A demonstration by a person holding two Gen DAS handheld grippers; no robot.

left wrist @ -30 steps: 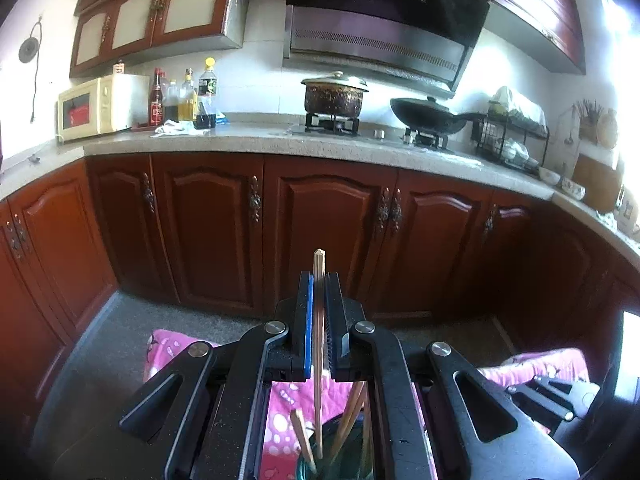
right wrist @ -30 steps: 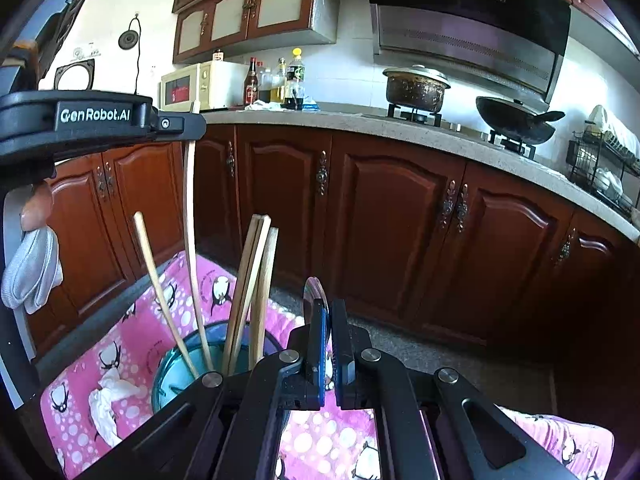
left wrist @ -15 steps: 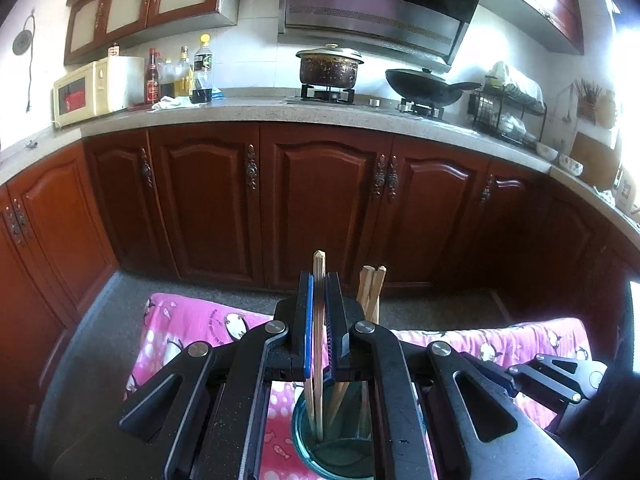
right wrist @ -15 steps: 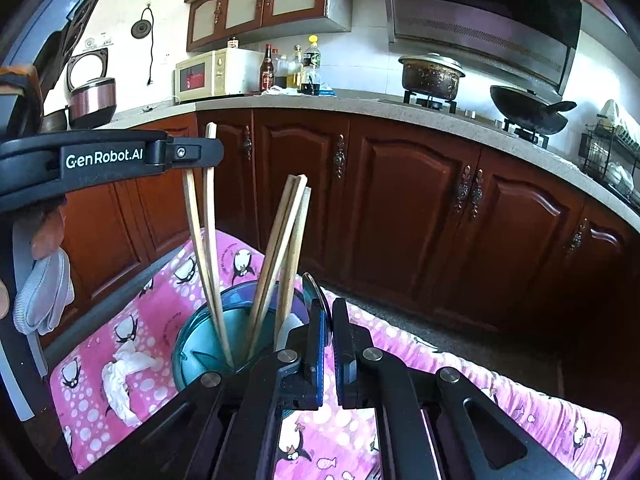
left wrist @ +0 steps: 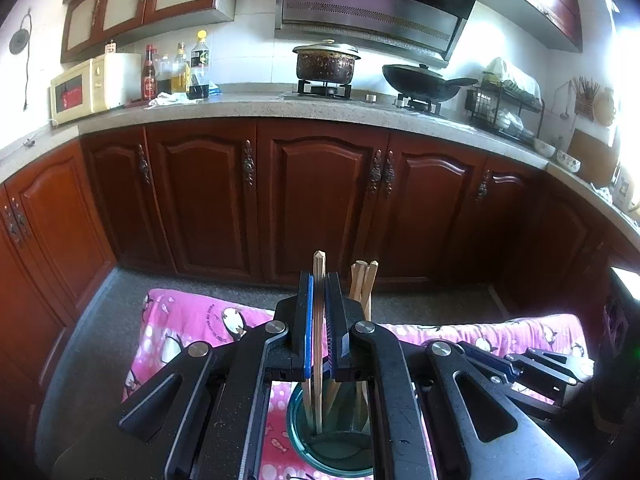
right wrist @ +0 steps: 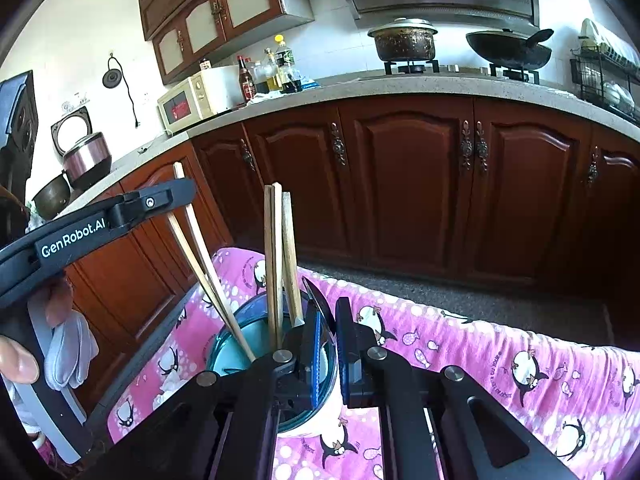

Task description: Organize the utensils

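One chopstick [left wrist: 319, 320] stands upright between the blue pads of the left tool [left wrist: 319, 280], seen from the left wrist. The jaws are narrow, pressed close on either side of the stick. Its lower end reaches down into a teal cup [left wrist: 332, 452] directly below the tool. More chopsticks [left wrist: 363, 284] lean in the same cup just to the right, tops fanned slightly past the right jaw. Cup sits on a pink penguin-print cloth [left wrist: 188, 320]. The right tool's black frame [left wrist: 532, 364] shows at the lower right edge, over the cloth. Behind: dark red cabinet doors [left wrist: 208, 200], a speckled tabletop [left wrist: 256, 104] with a cream microwave [left wrist: 80, 88], bottles, a lidded pot [left wrist: 326, 64] and a black wok [left wrist: 420, 80].

Right wrist view. The right tool [right wrist: 328, 320] is narrowly parted, a slim gap between its pads; nothing seems to be gripped. It hovers at the near right rim of the teal cup [right wrist: 228, 344]. Three chopsticks [right wrist: 278, 264] stand close together in the cup, nearly upright. Left tool [right wrist: 160, 204], marked GenRobot.AI, comes in from the left, above the cup; a chopstick [right wrist: 192, 224] passes through its tip and slants down into the cup, a second stick alongside it. A hand [right wrist: 18, 360] with a grey glove holds that tool at far left. Pink cloth [right wrist: 480, 348] spreads right. Rice cooker [right wrist: 86, 156] on the tabletop corner.
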